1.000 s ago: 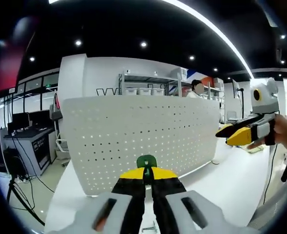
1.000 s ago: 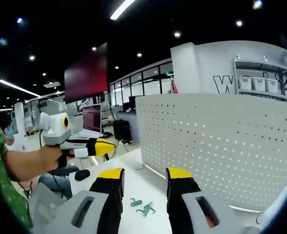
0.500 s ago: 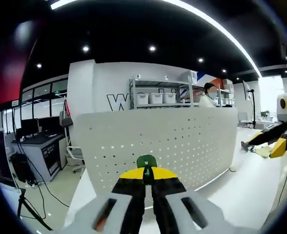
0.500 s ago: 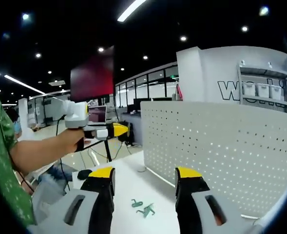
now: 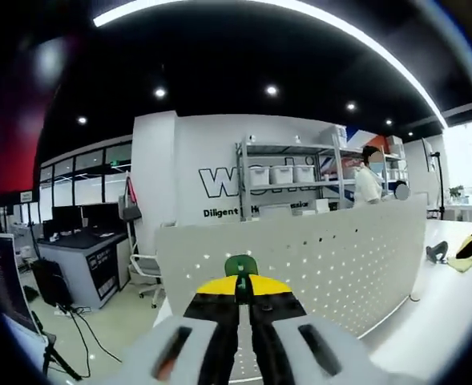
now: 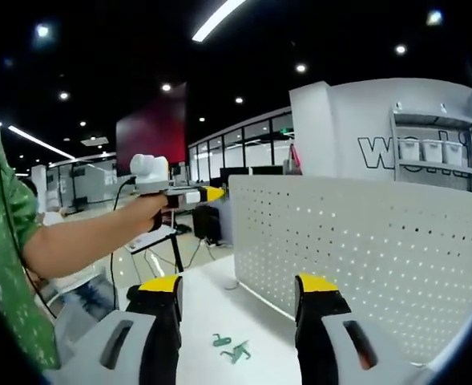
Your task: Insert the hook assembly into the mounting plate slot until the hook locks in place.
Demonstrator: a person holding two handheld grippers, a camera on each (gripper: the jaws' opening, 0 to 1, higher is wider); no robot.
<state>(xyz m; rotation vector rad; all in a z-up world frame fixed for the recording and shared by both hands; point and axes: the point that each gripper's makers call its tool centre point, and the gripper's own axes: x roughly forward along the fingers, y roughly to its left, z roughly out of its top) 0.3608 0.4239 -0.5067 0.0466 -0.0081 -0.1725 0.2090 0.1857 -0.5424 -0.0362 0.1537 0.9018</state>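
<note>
Jaws of left gripper pinched on green hook assembly, round green head poking above the yellow tips, held up near top edge of white perforated mounting plate. Seen again from right gripper view at arm's length, by plate's left end. Jaws of right gripper spread wide, gripping nothing, over white counter. Two spare green hooks lying flat on counter between those jaws, in front of plate.
</note>
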